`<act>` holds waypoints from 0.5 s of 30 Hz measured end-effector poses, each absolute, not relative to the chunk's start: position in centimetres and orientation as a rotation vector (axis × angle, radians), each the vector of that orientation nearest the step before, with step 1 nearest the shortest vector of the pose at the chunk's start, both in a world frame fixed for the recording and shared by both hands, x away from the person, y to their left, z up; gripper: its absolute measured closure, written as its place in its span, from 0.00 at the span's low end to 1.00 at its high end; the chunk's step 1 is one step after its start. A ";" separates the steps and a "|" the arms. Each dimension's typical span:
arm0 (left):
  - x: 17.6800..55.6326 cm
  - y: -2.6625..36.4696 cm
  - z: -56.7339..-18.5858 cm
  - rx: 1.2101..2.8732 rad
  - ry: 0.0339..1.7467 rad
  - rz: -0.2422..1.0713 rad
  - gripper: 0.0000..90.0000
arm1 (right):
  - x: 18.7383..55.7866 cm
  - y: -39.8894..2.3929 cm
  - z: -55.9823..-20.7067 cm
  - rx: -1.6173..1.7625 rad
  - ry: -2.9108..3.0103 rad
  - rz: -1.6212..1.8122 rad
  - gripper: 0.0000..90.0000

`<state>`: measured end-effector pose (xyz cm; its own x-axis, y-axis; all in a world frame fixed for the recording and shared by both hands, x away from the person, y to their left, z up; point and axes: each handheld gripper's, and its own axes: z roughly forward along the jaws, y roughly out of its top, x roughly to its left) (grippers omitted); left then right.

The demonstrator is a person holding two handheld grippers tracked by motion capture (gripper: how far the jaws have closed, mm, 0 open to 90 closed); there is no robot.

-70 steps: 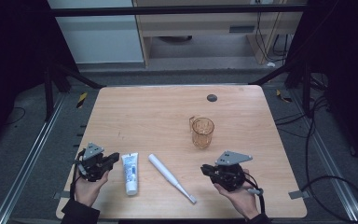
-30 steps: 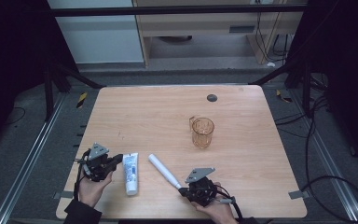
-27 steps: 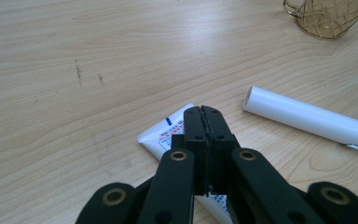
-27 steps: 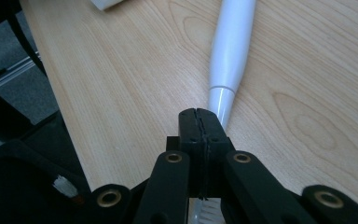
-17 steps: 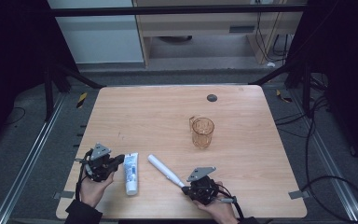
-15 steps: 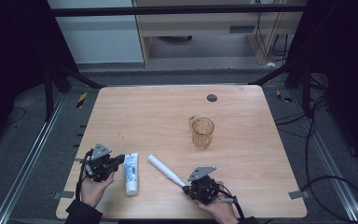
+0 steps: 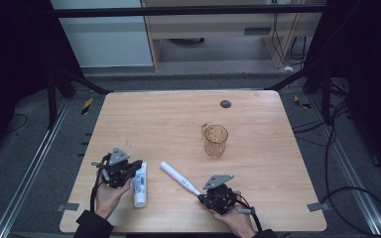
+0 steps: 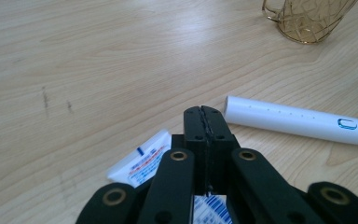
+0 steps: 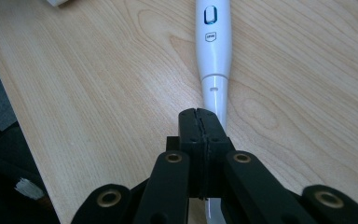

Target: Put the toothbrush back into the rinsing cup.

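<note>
A white electric toothbrush point(image 7: 177, 178) lies slantwise on the wooden table point(image 7: 178, 124), its button end point(image 9: 210, 28) pointing away from my right gripper point(image 7: 201, 197). That gripper's jaws are shut and hover over the brush's thin neck point(image 9: 216, 91), which runs on beneath them. A white toothpaste tube point(image 7: 140, 184) lies left of the brush. My left gripper point(image 7: 138, 164) is shut just above the tube's flat end point(image 8: 140, 161), nothing pinched between its jaws point(image 8: 204, 113). An amber glass mug point(image 7: 215, 140) stands upright farther back, empty.
A small dark round disc point(image 7: 225, 103) sits near the table's far edge. The table's near edge point(image 9: 9, 93) runs close to my right gripper. Dark floor, metal rails and cables surround the table.
My right gripper has swung from the table's right side leftward to the toothbrush's thin end and now holds still. The left gripper crept slightly right toward the tube.
</note>
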<state>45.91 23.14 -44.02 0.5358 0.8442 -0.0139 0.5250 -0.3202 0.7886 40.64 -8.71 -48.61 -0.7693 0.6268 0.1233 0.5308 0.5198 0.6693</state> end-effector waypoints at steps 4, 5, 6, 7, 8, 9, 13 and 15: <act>46.8 21.9 -43.9 2.028 1.077 0.526 0.99 | 40.6 -8.7 -48.6 1.006 2.618 1.081 1.00; 47.0 21.5 -44.0 2.030 1.071 0.524 0.99 | 40.6 -8.7 -48.6 1.007 2.618 1.080 1.00; 47.3 21.3 -44.1 2.037 1.066 0.520 0.99 | 40.6 -8.7 -48.6 1.008 2.618 1.082 1.00; 47.5 21.0 -44.1 2.048 1.066 0.518 0.99 | 40.7 -8.7 -48.6 1.011 2.618 1.082 1.00; 47.8 20.6 -44.2 2.048 1.062 0.512 0.99 | 40.7 -8.7 -48.6 1.011 2.619 1.083 1.00; 48.0 20.4 -44.2 2.053 1.053 0.507 0.99 | 40.7 -8.7 -48.6 1.012 2.619 1.083 1.00; 48.9 19.3 -44.2 2.066 1.031 0.494 0.99 | 40.7 -8.8 -48.6 1.017 2.619 1.088 1.00; 49.3 18.8 -44.3 2.075 1.027 0.485 0.99 | 40.7 -8.8 -48.6 1.015 2.620 1.088 1.00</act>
